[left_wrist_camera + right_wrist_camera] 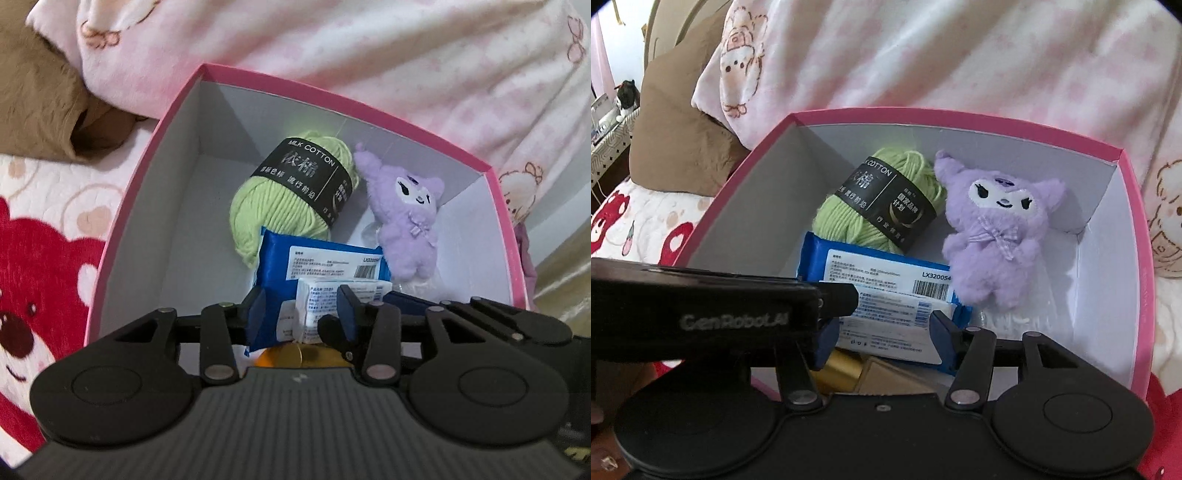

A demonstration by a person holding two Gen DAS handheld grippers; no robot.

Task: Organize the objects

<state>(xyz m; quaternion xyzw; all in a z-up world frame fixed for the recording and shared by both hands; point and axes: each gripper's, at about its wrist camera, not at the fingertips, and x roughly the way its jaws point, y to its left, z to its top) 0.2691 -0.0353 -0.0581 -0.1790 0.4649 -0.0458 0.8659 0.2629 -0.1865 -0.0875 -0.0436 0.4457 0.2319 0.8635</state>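
Note:
A pink box [147, 155] with a white inside holds a green yarn ball [273, 206], a purple plush toy [406, 218] and a blue wipes pack [280, 266]. My left gripper [303, 314] is over the box's near side, its jaws around a small white tissue packet [325, 299] lying on the blue pack. In the right wrist view the box [1130, 206], yarn [849, 225], plush [993, 236] and blue pack [820, 258] show again. My right gripper [882, 332] is open over the white packet [894, 317]. The left gripper's body [731, 314] crosses in front.
The box sits on a bed with a red bear blanket [40, 266]. A pink and white quilt [369, 62] and a brown pillow [40, 92] lie behind it. Gold items [842, 373] lie at the box's near end under the packs.

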